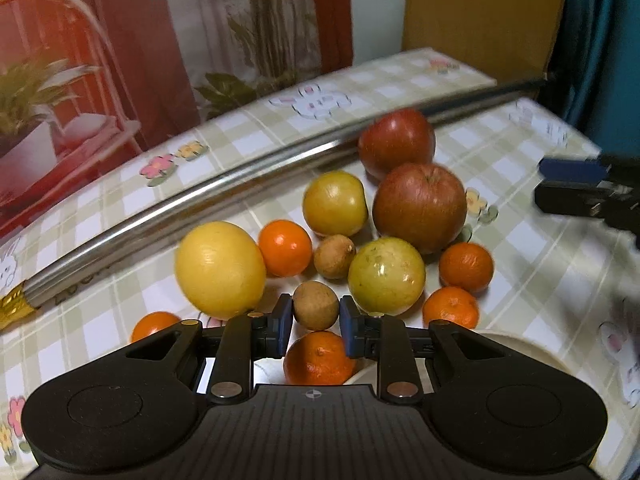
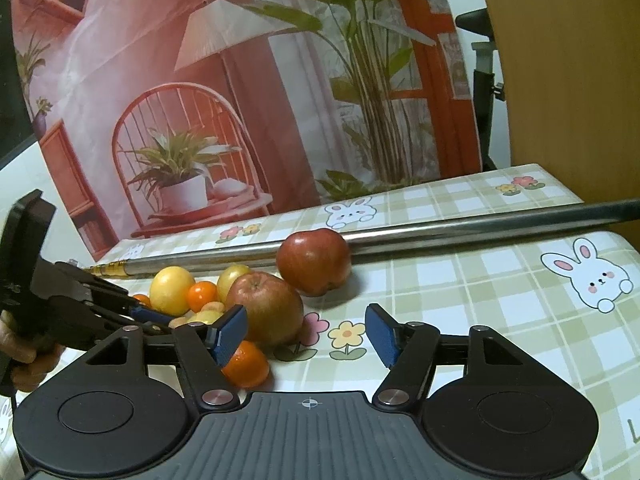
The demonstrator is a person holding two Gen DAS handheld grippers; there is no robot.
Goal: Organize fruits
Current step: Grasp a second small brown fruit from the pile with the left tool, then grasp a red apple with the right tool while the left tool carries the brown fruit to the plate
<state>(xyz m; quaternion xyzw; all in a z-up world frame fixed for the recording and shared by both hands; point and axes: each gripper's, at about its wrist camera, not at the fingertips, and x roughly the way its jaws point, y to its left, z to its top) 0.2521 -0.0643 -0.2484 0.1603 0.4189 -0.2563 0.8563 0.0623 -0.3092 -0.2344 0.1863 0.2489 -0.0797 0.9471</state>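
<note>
A pile of fruit lies on the checked tablecloth: two red apples (image 1: 420, 206) (image 1: 396, 142), three yellow fruits (image 1: 220, 270), several oranges (image 1: 285, 247) and small brown fruits (image 1: 334, 256). My left gripper (image 1: 315, 314) is shut on a small brown fruit (image 1: 315, 306), held just above an orange (image 1: 318, 358). My right gripper (image 2: 306, 330) is open and empty, just right of the near apple (image 2: 268, 312) and an orange (image 2: 246, 364). The left gripper also shows in the right wrist view (image 2: 160, 318).
A long steel tube (image 1: 200, 196) lies across the table behind the fruit, touching the far apple (image 2: 314, 266). A white round rim (image 1: 516, 346) sits at my left gripper's right. A printed backdrop (image 2: 200, 100) hangs behind the table.
</note>
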